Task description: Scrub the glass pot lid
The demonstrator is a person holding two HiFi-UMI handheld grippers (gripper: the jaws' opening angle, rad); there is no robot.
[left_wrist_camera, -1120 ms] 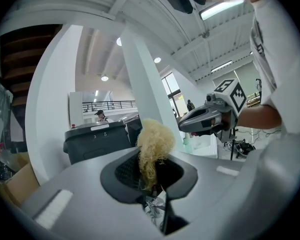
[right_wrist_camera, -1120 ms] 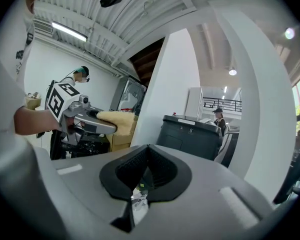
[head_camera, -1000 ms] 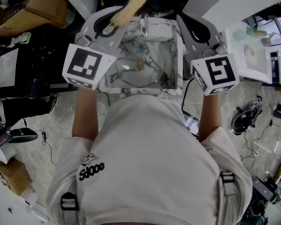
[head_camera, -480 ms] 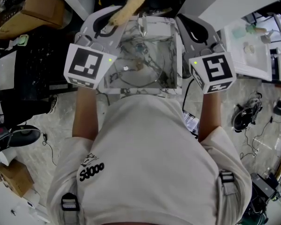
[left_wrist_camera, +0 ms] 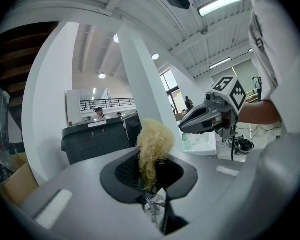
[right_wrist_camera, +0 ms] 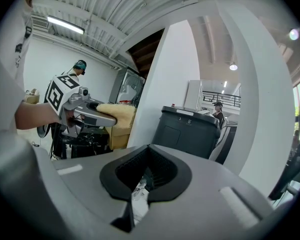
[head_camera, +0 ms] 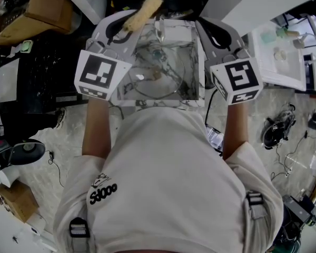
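The glass pot lid (head_camera: 157,78) lies flat in the marble-patterned sink (head_camera: 163,102), straight below me in the head view. My left gripper (head_camera: 127,23) is over the sink's far left corner, shut on a yellow fibrous scrubber (head_camera: 143,10) that sticks out past its tips. In the left gripper view the scrubber (left_wrist_camera: 152,149) stands up between the jaws of that gripper (left_wrist_camera: 151,180). My right gripper (head_camera: 208,28) hovers over the sink's right rim. Its jaws (right_wrist_camera: 142,176) are shut with nothing between them. Neither gripper touches the lid.
A white tray (head_camera: 282,57) with small items sits to the right of the sink. Cardboard boxes (head_camera: 47,7) stand at the far left. Cables and black gear (head_camera: 276,130) lie on the floor. A dark bin (right_wrist_camera: 190,126) and a white pillar (left_wrist_camera: 145,84) stand beyond the sink.
Both grippers have drifted slightly toward the far edge of the sink. The scrubber stays held and the lid has not moved.
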